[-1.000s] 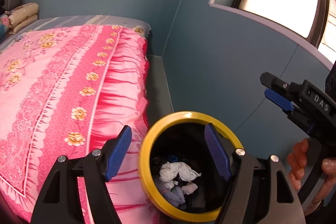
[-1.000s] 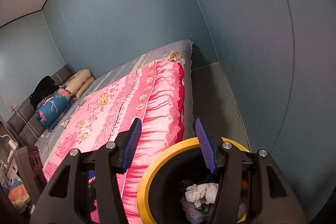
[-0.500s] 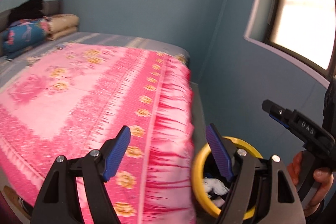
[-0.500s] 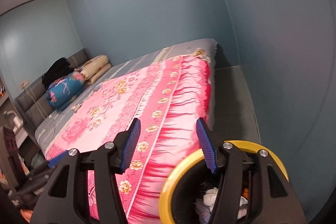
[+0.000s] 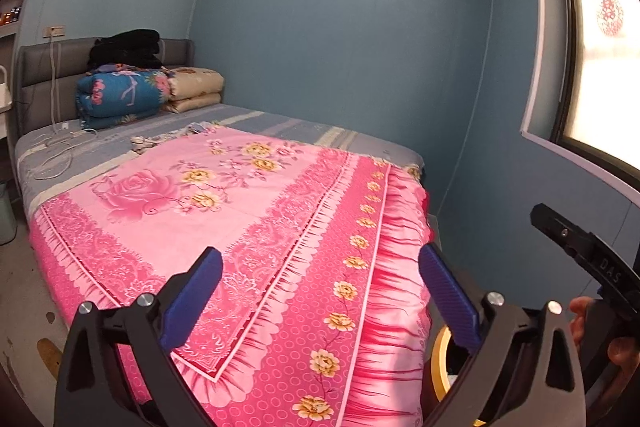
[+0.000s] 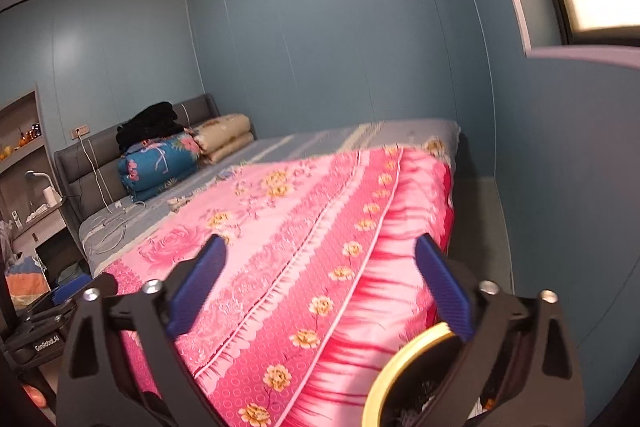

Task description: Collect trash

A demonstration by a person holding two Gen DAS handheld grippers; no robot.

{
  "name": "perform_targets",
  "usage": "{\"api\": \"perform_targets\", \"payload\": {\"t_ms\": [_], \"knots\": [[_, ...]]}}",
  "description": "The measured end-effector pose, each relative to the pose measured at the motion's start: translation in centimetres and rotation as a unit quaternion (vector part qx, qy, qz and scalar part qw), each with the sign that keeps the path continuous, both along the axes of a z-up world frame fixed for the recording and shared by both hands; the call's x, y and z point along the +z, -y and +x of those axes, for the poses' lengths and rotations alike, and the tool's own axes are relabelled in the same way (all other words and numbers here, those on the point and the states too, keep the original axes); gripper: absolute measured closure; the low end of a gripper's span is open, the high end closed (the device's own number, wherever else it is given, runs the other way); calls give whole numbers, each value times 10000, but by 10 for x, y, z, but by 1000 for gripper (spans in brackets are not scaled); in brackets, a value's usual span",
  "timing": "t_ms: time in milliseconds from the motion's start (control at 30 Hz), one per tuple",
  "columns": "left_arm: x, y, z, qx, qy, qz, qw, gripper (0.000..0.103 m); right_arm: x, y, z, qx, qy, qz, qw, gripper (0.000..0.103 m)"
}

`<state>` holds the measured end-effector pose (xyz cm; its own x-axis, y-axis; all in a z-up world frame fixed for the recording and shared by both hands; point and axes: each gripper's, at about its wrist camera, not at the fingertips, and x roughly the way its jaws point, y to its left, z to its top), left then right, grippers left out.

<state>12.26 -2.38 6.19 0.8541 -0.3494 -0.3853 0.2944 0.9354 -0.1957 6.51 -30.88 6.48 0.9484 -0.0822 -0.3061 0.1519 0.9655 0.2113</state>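
Blue-walled bedroom, bed (image 5: 248,147) filling most of both views under a pink floral bedspread (image 5: 280,227); folded quilts (image 5: 120,95) are stacked at the headboard, about 10 o'clock. The bin (image 6: 404,371), yellow-rimmed and dark inside, is seen low at 5 o'clock in both wrist views, just beside the foot corner of the bed.

Left gripper (image 5: 320,295) and right gripper (image 6: 320,287): jaws are opening, blue pads wide apart, nothing between them but bedspread behind. The right gripper's handle is also caught at 4 o'clock in the left view, fingers wrapped on it.

A small pale crumpled item (image 5: 142,143) is spotted on the grey sheet near 10 o'clock (tissue or cloth, too small to tell). If trash, it is judged light, soft and crushable, best pinched across its bulk; slipping out of a loose pinch is the risk.

Bin contents are mostly hidden behind the right-hand fingers; only scraps are glimpsed. Floor beyond the bed is cut off. The right view is slightly blurred.
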Motion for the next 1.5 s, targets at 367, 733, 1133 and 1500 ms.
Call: {"api": "perform_targets", "payload": {"t_ms": [367,733,1133,1500], "knots": [[3,-25,-59,566,520,241,9968,8,6,-36,-26,-211,332,-295,9988,8],[-22,-38,-89,915,355,187,9950,8,-20,-39,-51,-440,450,-348,9974,8],[-40,-35,-103,1083,378,252,9931,8,-39,-45,-54,-482,46,-336,9983,8],[-38,-32,-107,1058,497,257,9928,8,-58,-48,-49,-382,-144,-376,9985,8]]}}
